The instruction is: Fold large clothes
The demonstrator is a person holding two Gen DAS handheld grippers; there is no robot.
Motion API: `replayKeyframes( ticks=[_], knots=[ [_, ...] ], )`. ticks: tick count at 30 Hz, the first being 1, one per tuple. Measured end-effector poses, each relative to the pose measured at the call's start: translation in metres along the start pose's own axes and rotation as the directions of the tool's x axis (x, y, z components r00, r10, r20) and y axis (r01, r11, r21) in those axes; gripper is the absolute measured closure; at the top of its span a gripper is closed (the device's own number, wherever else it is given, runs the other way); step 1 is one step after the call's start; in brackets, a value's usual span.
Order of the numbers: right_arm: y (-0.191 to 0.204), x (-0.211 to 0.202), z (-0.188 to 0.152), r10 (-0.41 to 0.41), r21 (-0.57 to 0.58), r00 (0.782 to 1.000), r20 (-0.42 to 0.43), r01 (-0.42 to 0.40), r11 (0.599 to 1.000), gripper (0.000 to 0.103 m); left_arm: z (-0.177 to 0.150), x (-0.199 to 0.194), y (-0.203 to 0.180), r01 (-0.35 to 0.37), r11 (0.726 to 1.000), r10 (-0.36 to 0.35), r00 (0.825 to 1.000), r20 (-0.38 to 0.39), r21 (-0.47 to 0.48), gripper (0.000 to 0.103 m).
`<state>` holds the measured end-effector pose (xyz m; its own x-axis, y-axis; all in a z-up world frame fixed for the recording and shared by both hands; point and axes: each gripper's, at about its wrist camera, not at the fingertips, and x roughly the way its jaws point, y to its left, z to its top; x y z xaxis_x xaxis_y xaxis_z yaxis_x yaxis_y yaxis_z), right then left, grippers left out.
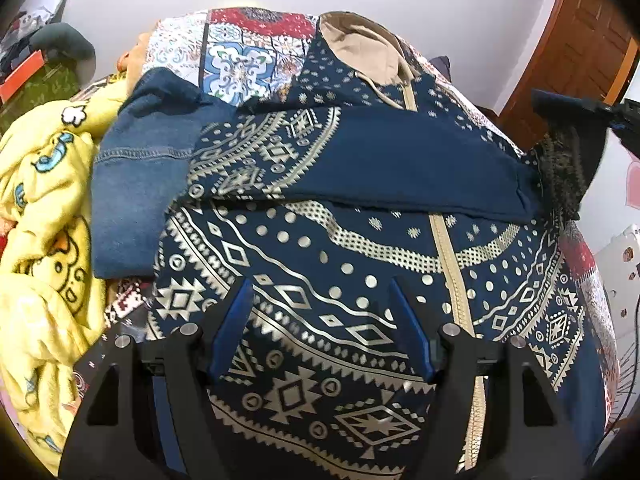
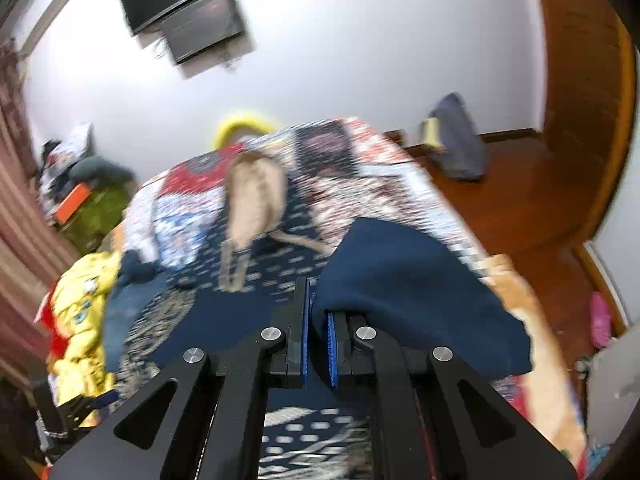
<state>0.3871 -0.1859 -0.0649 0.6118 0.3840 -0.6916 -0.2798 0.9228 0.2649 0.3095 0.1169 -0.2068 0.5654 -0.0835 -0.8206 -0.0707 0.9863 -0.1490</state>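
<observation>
A large navy hoodie (image 1: 320,272) with silver tribal print, a beige zipper and a beige-lined hood (image 1: 368,52) lies spread on the bed. One sleeve (image 1: 400,164) is folded across its chest. My left gripper (image 1: 320,292) is open and empty, hovering over the lower front of the hoodie. My right gripper (image 2: 318,304) is shut on the plain navy sleeve cuff (image 2: 420,300) and holds it above the hoodie; it also shows at the right edge of the left wrist view (image 1: 560,148). The right wrist view is motion-blurred.
A patchwork quilt (image 1: 248,48) covers the bed. A folded denim garment (image 1: 136,184) and a yellow cartoon blanket (image 1: 44,240) lie left of the hoodie. A wooden floor (image 2: 520,184) with a grey bag (image 2: 460,140) lies right of the bed. A TV (image 2: 188,8) hangs on the wall.
</observation>
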Motion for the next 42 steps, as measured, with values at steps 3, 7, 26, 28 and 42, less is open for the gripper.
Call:
replayKeyframes(
  ticks=[3, 7, 26, 28, 42],
  knots=[
    [0.020, 0.033, -0.014, 0.052, -0.003, 0.996, -0.079, -0.052, 0.999, 0.096, 0.003, -0.006, 0.003, 0.003, 1.000, -0.003, 1.000, 0.016, 0.004, 0.035],
    [0.032, 0.076, -0.041, 0.096, 0.027, 0.972, -0.215, -0.092, 0.995, 0.096, 0.009, -0.010, 0.003, 0.004, 0.999, -0.004, 1.000, 0.016, 0.033, 0.035],
    [-0.010, 0.009, -0.069, 0.071, -0.009, 0.967, -0.244, -0.076, 0.997, 0.067, 0.095, -0.015, -0.122, 0.114, 0.963, -0.129, 0.990, 0.049, 0.243, 0.035],
    [-0.030, -0.007, -0.068, 0.055, 0.015, 0.978, -0.200, -0.053, 0.998, 0.061, 0.098, -0.005, -0.149, 0.140, 0.954, -0.154, 0.987, 0.036, 0.264, 0.035],
    [-0.165, -0.026, -0.089, -0.182, 0.186, 0.970, -0.160, 0.211, 0.960, 0.058, 0.083, 0.102, -0.321, 0.278, 0.815, -0.211, 0.960, -0.186, 0.509, 0.035]
  ],
)
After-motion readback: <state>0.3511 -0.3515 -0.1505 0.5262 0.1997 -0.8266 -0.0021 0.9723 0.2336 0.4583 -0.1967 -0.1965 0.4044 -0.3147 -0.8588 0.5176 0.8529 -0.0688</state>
